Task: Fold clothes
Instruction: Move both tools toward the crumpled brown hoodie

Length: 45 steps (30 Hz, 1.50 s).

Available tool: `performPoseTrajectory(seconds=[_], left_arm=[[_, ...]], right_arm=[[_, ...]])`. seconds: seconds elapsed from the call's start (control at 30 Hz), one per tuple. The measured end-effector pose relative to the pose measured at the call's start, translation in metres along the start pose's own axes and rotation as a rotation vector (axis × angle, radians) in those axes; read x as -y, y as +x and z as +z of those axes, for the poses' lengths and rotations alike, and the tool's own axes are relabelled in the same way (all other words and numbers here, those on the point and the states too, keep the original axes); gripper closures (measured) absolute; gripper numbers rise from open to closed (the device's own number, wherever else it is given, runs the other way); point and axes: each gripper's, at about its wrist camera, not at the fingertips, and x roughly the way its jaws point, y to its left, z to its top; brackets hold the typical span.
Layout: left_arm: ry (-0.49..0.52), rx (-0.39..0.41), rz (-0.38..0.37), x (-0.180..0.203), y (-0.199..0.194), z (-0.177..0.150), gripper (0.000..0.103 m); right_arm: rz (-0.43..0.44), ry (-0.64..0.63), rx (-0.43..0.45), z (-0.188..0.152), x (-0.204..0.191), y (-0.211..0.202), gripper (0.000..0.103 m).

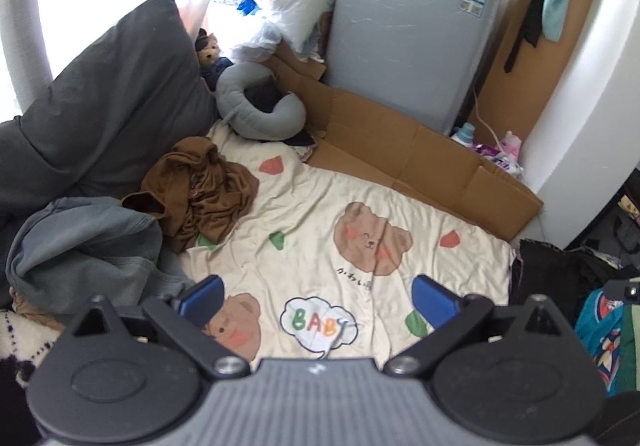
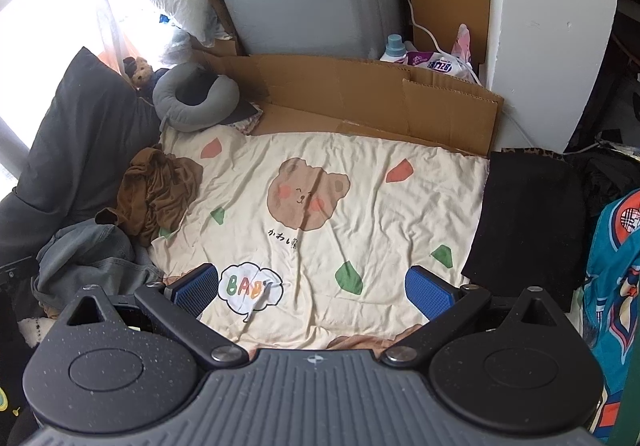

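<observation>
Brown garment [image 1: 200, 190] crumpled far-left, beyond empty wide-apart left tongs [image 1: 320, 300]

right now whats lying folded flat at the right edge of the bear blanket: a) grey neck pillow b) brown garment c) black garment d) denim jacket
c, the black garment lies flat on the right edge of the bear blanket; the brown garment sits crumpled on the left.

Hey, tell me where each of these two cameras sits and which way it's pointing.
Left wrist view: sits on the left hand-held gripper, looking forward and down at the bear blanket; its open blue fingers show, and the brown garment lies at left.
Right wrist view: sits on the right hand-held gripper, facing the same way; its open fingers show, and a folded black garment lies at right.
Shared: blanket, brown garment, grey neck pillow, cardboard.
</observation>
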Motion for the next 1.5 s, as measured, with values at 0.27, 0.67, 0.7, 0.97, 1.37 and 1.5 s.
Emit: performPoseTrajectory(seconds=[0.27,0.67,0.7,0.97,1.37,1.5], left_arm=[[-0.021,-0.003,0.009,-0.027,0.017,0.002,0.002],[-0.041,0.016,0.034,-0.066,0.041,0.013,0.003],[-0.048,0.018,0.041,-0.071,0.043,0.014,0.004],[-0.1,0.061,0.086,-0.113,0.06,0.023,0.009],[-0.118,0.129,0.116,-0.146,0.104,0.026,0.018],[-0.145,0.145,0.122,-0.156,0.125,0.027,0.025]], right_arm=[[-0.018,-0.006,-0.006,0.017,-0.009,0.01,0.0],[0.024,-0.197,-0.025,0.049,-0.057,0.019,0.001],[0.03,-0.206,-0.016,0.051,-0.062,0.02,0.001],[0.081,-0.246,0.051,0.069,-0.08,0.052,0.001],[0.116,-0.302,0.102,0.08,-0.092,0.133,0.001],[0.144,-0.31,0.102,0.079,-0.093,0.159,0.001]])
